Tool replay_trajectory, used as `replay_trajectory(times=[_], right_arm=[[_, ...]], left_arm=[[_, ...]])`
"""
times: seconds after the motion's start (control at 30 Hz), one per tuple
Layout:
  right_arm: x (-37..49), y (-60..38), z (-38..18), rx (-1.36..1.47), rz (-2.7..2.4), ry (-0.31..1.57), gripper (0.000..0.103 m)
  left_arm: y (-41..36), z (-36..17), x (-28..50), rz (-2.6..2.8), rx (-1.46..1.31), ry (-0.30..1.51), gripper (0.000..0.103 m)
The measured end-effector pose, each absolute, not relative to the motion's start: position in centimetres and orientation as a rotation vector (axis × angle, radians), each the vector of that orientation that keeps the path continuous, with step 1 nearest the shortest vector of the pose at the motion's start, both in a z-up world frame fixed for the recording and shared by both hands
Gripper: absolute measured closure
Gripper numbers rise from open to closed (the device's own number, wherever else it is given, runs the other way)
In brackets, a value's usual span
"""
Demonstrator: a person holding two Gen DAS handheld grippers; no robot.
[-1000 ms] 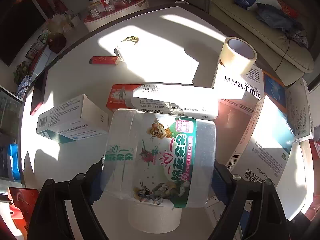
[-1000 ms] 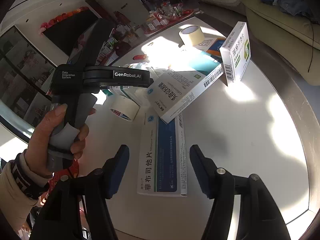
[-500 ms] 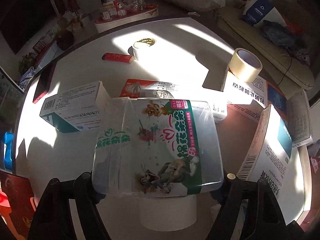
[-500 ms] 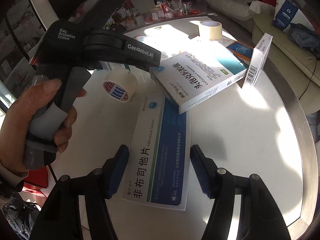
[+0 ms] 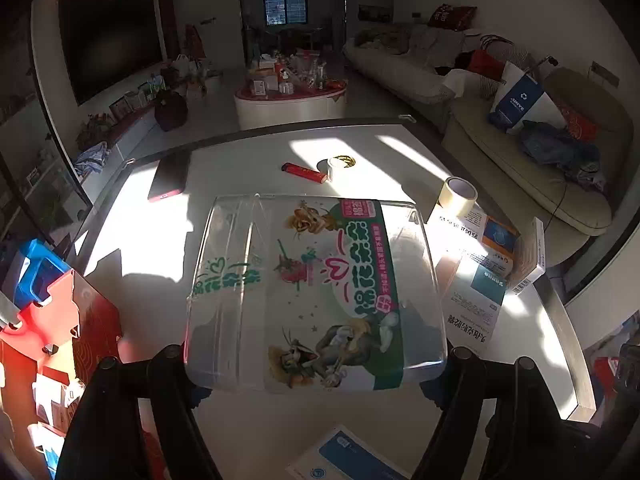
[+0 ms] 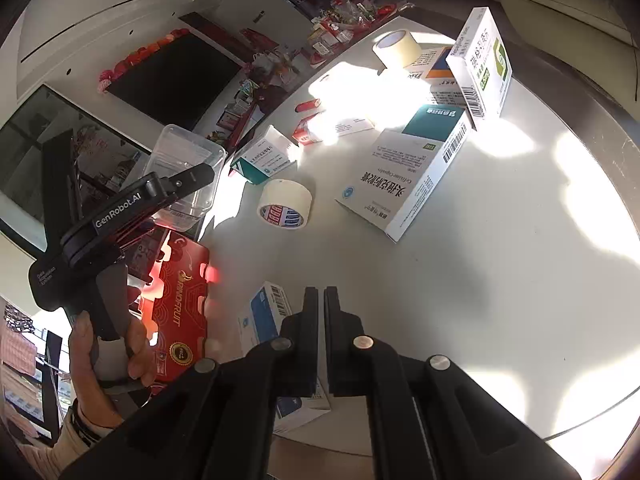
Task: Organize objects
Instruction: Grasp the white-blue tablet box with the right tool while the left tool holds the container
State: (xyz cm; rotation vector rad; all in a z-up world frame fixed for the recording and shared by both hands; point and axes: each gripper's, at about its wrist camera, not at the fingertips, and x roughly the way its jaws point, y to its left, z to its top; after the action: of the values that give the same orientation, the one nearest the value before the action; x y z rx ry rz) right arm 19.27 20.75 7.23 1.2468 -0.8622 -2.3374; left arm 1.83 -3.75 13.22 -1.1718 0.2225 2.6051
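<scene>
Pinching a clear plastic box (image 5: 316, 292) above the table (image 5: 248, 156), the left claw (image 5: 316, 372) grips its sides; the right claw (image 6: 321, 300) is pressed together, empty.

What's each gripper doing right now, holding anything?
Left gripper: shut on the clear plastic box, lifted off the table.
Right gripper: shut, nothing between its fingers.
</scene>
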Motion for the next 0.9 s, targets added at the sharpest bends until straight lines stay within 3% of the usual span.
replay_trajectory(times=[0.07, 0.13, 0.17, 0.23, 0.47, 0.53, 0.63, 0.73, 0.9], right_arm=[[19.7, 19.9, 7.6, 1.264, -2.330, -0.778, 0.088], [20.0, 18.6, 8.5, 1.235, -2.328, -0.669, 0.007], [20.4, 17.6, 9.1, 1.199, -2.303, -0.623, 0.000], [20.2, 15.0, 9.2, 1.183, -2.253, -0.481, 0.000], [20.5, 3.7, 7.3, 1.242, -2.198, 0.346, 0.000], [20.4, 2.4, 6.1, 1.290, -2.196, 0.454, 0.011], [19.9, 3.0, 4.7, 1.351, -2.210, 0.400, 0.041], [19.8, 3.8, 4.9, 1.381, -2.206, 0.356, 0.041], [19.7, 7.5, 6.3, 1.387, -2.244, 0.028, 0.042]], left_arm=[[-4.8, 13.6, 3.3, 2.614, -1.166, 0.209, 0.020], [-5.5, 13.8, 4.6, 2.628, -1.150, 0.218, 0.020], [-5.9, 14.1, 5.2, 2.640, -1.138, 0.224, 0.020], [-6.9, 14.7, 5.9, 2.654, -1.124, 0.207, 0.020], [-10.2, 16.7, 7.8, 2.711, -1.068, 0.146, 0.020], [-11.2, 17.1, 8.4, 2.729, -1.053, 0.128, 0.020], [-12.4, 17.3, 9.1, 2.742, -1.044, 0.095, 0.020], [-13.2, 17.2, 9.6, 2.746, -1.040, 0.068, 0.020], [-13.9, 17.0, 10.5, 2.748, -1.033, 0.035, 0.020]])
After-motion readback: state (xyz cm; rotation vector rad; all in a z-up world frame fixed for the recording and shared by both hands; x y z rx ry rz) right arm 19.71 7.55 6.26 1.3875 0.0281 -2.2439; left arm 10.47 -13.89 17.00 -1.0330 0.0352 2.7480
